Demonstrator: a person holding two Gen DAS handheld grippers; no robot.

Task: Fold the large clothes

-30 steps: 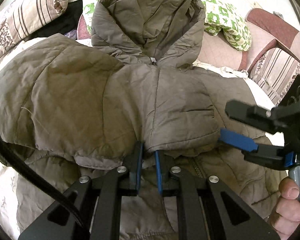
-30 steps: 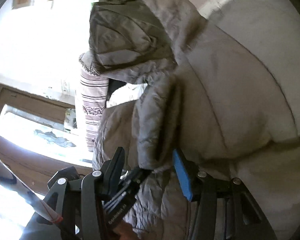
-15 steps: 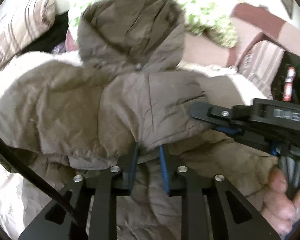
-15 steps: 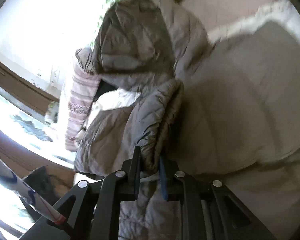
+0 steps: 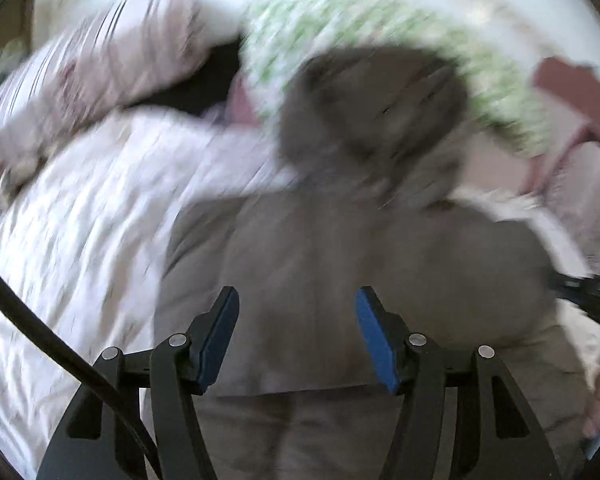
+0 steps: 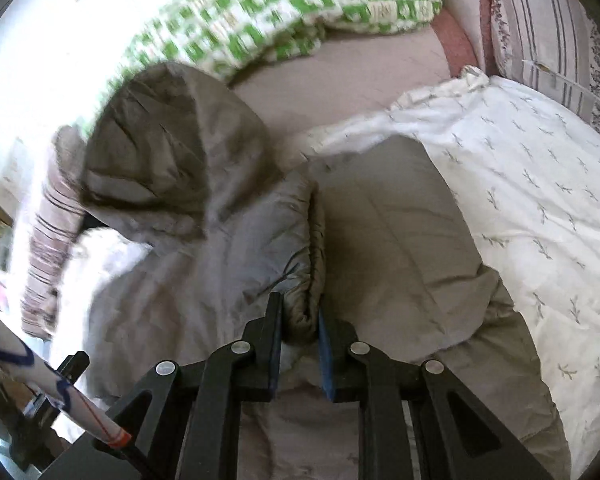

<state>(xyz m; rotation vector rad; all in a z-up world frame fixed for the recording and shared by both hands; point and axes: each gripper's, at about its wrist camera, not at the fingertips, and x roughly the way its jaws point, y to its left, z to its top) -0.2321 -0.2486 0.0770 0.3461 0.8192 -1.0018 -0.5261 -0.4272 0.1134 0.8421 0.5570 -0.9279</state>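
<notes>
On the bed (image 6: 540,184), right gripper (image 6: 299,320) pinches the jacket (image 6: 228,272) cuff dead ahead, hood beyond; left gripper (image 5: 298,336) hovers spread wide, empty.

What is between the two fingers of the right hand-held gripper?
In the right wrist view, the right hand-held gripper is shut on a bunched, gathered edge of the grey jacket; nothing else lies between its fingers.
</notes>
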